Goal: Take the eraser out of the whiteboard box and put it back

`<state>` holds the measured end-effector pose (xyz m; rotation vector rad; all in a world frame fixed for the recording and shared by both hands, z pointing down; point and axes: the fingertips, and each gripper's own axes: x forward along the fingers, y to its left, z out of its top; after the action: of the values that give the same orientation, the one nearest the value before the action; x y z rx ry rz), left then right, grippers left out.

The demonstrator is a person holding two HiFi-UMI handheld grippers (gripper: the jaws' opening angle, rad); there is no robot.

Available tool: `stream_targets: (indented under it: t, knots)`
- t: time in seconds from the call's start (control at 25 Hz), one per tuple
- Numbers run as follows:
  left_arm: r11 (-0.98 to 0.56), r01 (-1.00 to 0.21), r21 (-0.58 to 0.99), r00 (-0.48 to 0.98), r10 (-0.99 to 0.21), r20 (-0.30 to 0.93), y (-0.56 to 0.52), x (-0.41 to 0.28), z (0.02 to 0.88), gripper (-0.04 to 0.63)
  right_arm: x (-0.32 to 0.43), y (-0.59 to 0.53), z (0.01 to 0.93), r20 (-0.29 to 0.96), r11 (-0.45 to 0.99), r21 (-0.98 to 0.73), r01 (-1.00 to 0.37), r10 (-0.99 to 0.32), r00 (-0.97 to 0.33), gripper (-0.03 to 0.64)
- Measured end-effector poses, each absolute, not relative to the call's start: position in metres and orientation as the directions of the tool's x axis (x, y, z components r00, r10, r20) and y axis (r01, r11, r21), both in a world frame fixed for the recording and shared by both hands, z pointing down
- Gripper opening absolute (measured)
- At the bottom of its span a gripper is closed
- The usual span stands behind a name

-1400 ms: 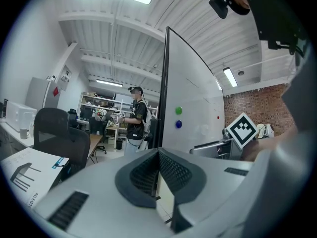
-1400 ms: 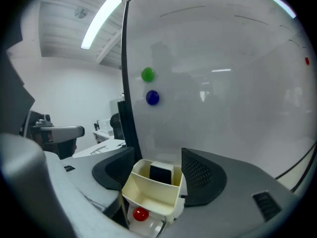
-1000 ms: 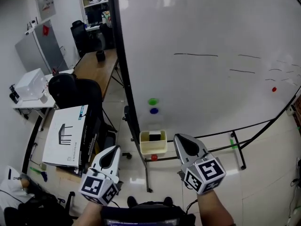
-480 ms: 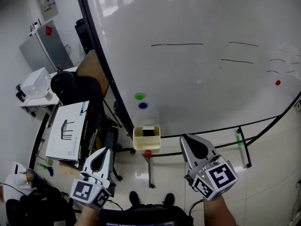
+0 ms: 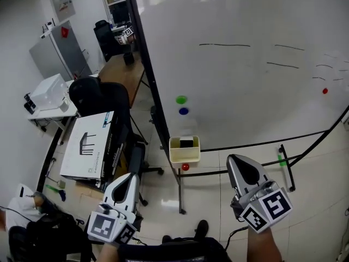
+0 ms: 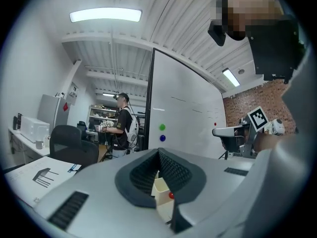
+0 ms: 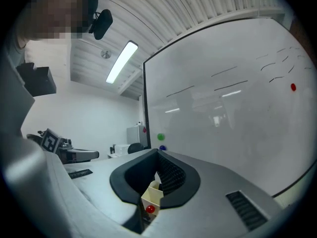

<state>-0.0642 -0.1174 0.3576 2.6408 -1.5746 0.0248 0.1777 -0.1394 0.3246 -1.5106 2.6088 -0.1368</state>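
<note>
A cream whiteboard box [image 5: 184,153] hangs at the whiteboard's [image 5: 256,81] lower left corner, with the black eraser [image 5: 186,143] lying inside it. A red magnet [image 5: 185,167] sits just under the box; green [image 5: 181,99] and blue [image 5: 184,111] magnets are above it. My left gripper [image 5: 131,177] is low and left of the box, well short of it, jaws together and empty. Low and right of the box, my right gripper [image 5: 238,160] is also shut and empty. Both gripper views show the box [image 6: 162,192] [image 7: 152,193] beyond the closed jaws.
A black office chair [image 5: 95,100] and a flat printed carton [image 5: 90,146] stand left of the board, with a wooden desk [image 5: 122,72] behind. The board's black stand legs [image 5: 177,184] cross the tiled floor. A person [image 6: 120,123] stands by far shelves.
Both grippers sit lower in the head view and farther from the box, the right one more to the right. The head view has swung, so the board and box shifted in the picture.
</note>
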Motion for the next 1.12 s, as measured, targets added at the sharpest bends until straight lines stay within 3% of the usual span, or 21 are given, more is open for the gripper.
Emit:
stream_targets:
  t: [0.28, 0.52, 1.12]
  knots:
    - [-0.539, -0.84, 0.055, 0.54, -0.842, -0.006, -0.07, -0.122, 0.357, 0.02, 0.125, -0.066, 0.318, -0.039, 0.407, -0.106, -0.907, -0.913, -0.405, 0.015]
    - [-0.6, -0.795, 0.09, 0.603, -0.798, -0.003, -0.039, -0.13, 0.363, 0.018, 0.118, -0.014, 0.322, 0.001, 0.338, -0.09, -0.937, -0.941, -0.339, 0.015]
    - [-0.52, -0.849, 0.092, 0.521, -0.853, -0.009, 0.021, 0.001, 0.331, 0.02, 0.233, 0.047, 0.297, -0.038, 0.497, -0.06, -0.866, -0.868, -0.496, 0.015]
